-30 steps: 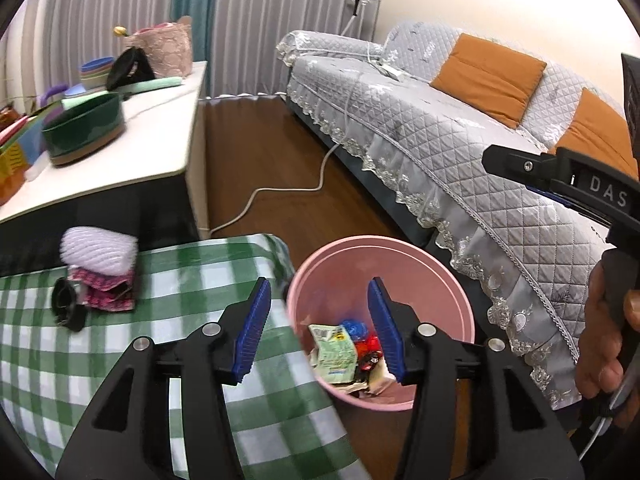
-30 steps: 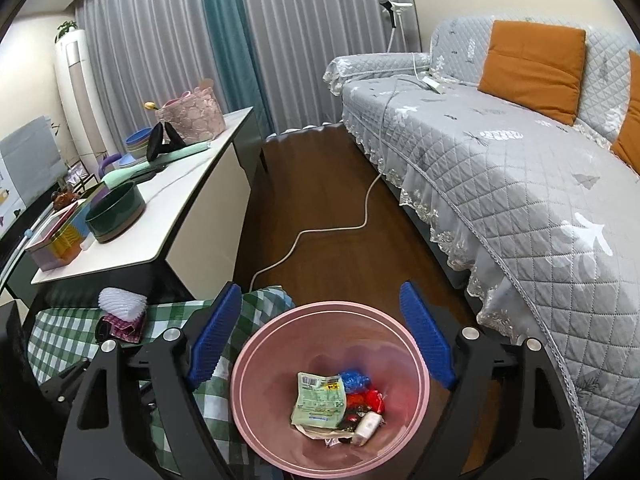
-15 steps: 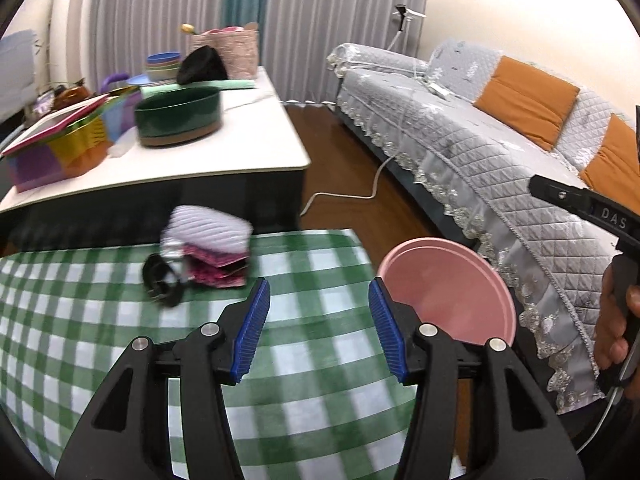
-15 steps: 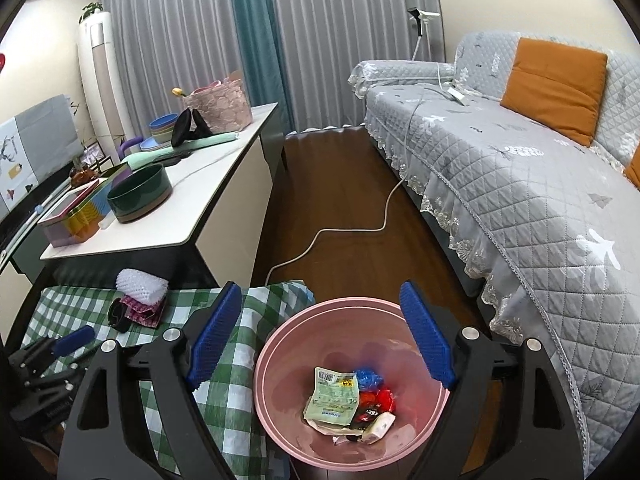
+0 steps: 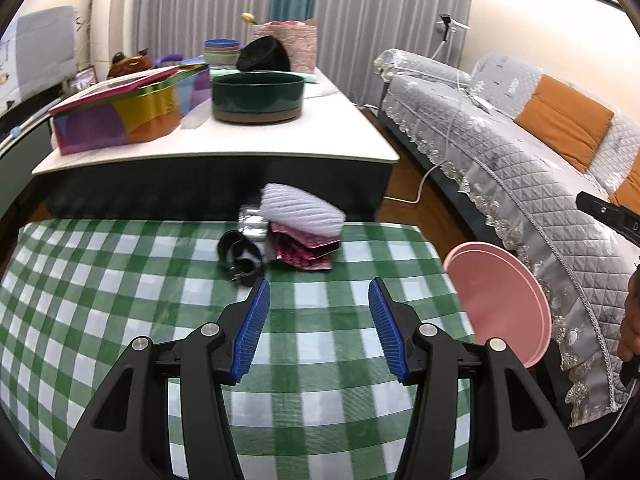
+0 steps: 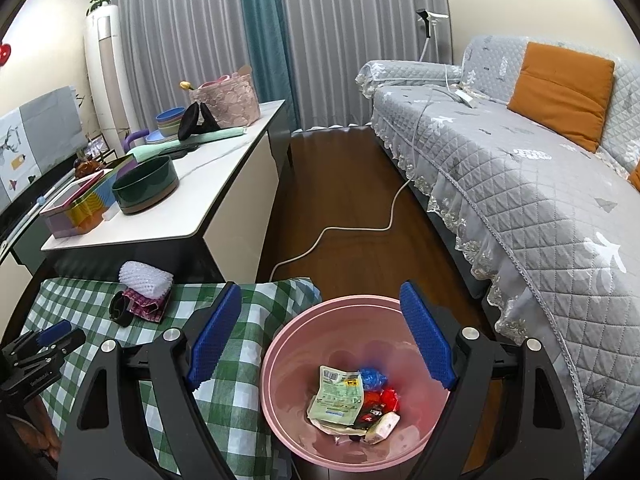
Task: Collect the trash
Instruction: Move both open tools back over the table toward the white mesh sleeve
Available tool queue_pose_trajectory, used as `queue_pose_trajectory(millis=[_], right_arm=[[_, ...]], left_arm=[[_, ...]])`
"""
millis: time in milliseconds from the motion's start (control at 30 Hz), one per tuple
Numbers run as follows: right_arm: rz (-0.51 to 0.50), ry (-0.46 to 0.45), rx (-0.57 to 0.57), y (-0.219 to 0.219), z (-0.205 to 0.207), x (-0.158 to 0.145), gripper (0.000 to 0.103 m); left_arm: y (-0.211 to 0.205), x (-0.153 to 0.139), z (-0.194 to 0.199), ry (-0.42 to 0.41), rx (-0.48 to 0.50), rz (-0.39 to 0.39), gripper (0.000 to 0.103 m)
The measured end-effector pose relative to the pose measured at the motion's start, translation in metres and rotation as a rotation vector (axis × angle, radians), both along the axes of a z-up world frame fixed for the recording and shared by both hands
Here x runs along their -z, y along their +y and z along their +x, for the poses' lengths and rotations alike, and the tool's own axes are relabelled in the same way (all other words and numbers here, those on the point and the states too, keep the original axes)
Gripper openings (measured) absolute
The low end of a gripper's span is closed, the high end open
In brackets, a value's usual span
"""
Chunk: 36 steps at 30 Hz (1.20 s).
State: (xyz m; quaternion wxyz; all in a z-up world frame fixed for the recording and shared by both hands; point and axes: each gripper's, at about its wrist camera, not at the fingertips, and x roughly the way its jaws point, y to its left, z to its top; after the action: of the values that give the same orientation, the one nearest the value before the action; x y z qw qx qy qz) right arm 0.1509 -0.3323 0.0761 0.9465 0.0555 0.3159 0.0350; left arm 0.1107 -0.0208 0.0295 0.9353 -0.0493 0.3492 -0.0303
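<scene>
left hand-held gripper: spread wide with nothing between the blue pads, hovering over the green checked table and aimed at the little pile at its far edge

right hand-held gripper: also spread and empty, hanging right above the pink bin

trash still on the table: a white ribbed wad sitting on top of some red/pink wrappers, with a crumpled silver foil bit touching it on the left and a black curled thing just beside, nearest the left pads; can't tell what the black thing actually is

same pile from the right wrist view: white wad, wrappers, black thing, all clumped near the far left corner of the cloth

pink bin: on the floor, tucked against the table's right edge, between the table and the grey quilted sofa

in the bin: a green and white packet, a blue wrapper, red wrappers, a small white piece, all down at the bottom

behind the table: a white sideboard with a dark green bowl and a colourful tin
</scene>
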Motion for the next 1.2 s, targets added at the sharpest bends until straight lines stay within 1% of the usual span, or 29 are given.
queue_pose_trajectory(millis=[100, 200, 300, 367, 433, 467, 633, 867, 1000, 1200], right_arm=[[-0.001, -0.007, -0.008, 0.005, 0.001, 0.001, 0.080], [0.002, -0.004, -0.010, 0.009, 0.006, 0.004, 0.074], [0.026, 0.009, -0.018, 0.013, 0.012, 0.009, 0.064], [0.046, 0.020, -0.034, 0.018, 0.016, 0.013, 0.055], [0.057, 0.025, -0.048, 0.023, 0.019, 0.015, 0.048], [0.064, 0.027, -0.061, 0.028, 0.022, 0.016, 0.046], [0.068, 0.018, -0.108, 0.051, 0.027, 0.019, 0.046], [0.070, 0.014, -0.186, 0.085, 0.036, 0.028, 0.045], [0.086, 0.015, -0.220, 0.101, 0.043, 0.034, 0.043], [0.112, 0.024, -0.273, 0.131, 0.059, 0.043, 0.043]], left_arm=[[0.009, 0.006, -0.001, 0.000, -0.022, -0.005, 0.051], [0.021, 0.013, -0.002, 0.004, -0.047, -0.008, 0.051], [0.033, 0.021, -0.002, 0.012, -0.075, -0.018, 0.051], [0.046, 0.027, -0.001, 0.020, -0.103, -0.035, 0.051], [0.056, 0.031, 0.001, 0.026, -0.128, -0.048, 0.051], [0.060, 0.033, 0.002, 0.028, -0.138, -0.054, 0.051], [0.072, 0.043, 0.012, 0.033, -0.164, -0.081, 0.051], [0.071, 0.054, 0.034, 0.020, -0.148, -0.102, 0.051], [0.072, 0.057, 0.048, 0.008, -0.150, -0.128, 0.051], [0.078, 0.065, 0.059, 0.018, -0.170, -0.174, 0.049]])
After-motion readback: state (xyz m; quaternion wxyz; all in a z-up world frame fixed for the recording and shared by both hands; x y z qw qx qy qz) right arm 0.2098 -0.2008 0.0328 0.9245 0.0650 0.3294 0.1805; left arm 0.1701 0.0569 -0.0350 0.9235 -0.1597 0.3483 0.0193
